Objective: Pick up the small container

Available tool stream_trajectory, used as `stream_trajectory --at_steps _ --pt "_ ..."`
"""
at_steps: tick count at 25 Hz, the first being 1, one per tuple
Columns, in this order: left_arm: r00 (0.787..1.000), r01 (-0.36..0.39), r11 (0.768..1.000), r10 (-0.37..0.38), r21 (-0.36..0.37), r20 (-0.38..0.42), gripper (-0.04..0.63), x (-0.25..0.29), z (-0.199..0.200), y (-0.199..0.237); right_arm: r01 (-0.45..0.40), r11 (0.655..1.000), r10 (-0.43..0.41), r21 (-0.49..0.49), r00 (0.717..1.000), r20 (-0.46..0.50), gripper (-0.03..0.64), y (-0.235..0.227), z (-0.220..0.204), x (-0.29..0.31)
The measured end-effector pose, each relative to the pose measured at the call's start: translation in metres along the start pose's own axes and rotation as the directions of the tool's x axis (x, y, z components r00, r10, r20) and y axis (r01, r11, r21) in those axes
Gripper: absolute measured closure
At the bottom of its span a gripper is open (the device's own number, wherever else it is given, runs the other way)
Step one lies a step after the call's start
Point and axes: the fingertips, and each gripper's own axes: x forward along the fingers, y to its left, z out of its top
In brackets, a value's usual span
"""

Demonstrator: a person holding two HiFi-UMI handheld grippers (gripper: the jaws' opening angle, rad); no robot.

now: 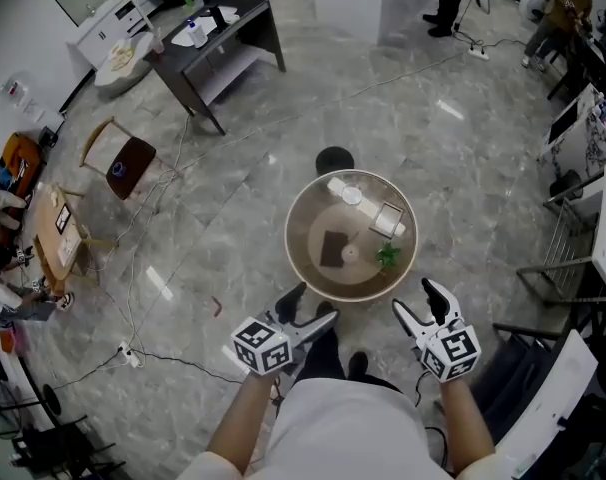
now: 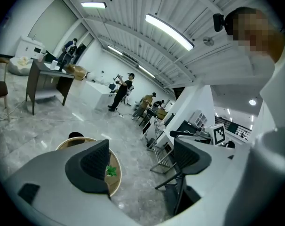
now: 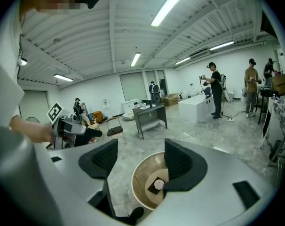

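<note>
Nothing is picked yet. My left gripper and right gripper hang near the round table, jaws apart and empty. The small container stands untouched on the dark mat.

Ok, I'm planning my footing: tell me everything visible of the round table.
The round table has a pale raised rim around a tan, wood-looking top. It stands on the grey marbled floor just ahead of the left gripper and right gripper, neither touching it. On it: a dark square mat bearing a small pale cylinder, a green sprig, a white round dish, a white boxy piece.
</note>
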Motion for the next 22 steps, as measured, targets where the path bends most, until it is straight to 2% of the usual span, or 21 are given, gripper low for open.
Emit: stream_trajectory --at_steps 11,17,22 --pt "0.989 0.065 0.998 -0.061 0.021 -0.137 0.170 0.056 0.015 0.093 0.050 0.998 -0.048 0.033 0.997 -0.062 0.293 -0.027 -0.010 0.104" --pt "0.978 0.080 0.997 -0.078 0.004 -0.195 0.172 0.086 -0.002 0.135 0.066 0.997 -0.062 0.039 0.993 -0.097 0.293 -0.048 -0.034 0.148" --pt "0.967 0.092 0.996 -0.094 -0.018 -0.237 0.173 0.106 -0.021 0.153 0.064 0.997 -0.058 0.042 0.990 -0.129 0.291 -0.061 -0.056 0.170"
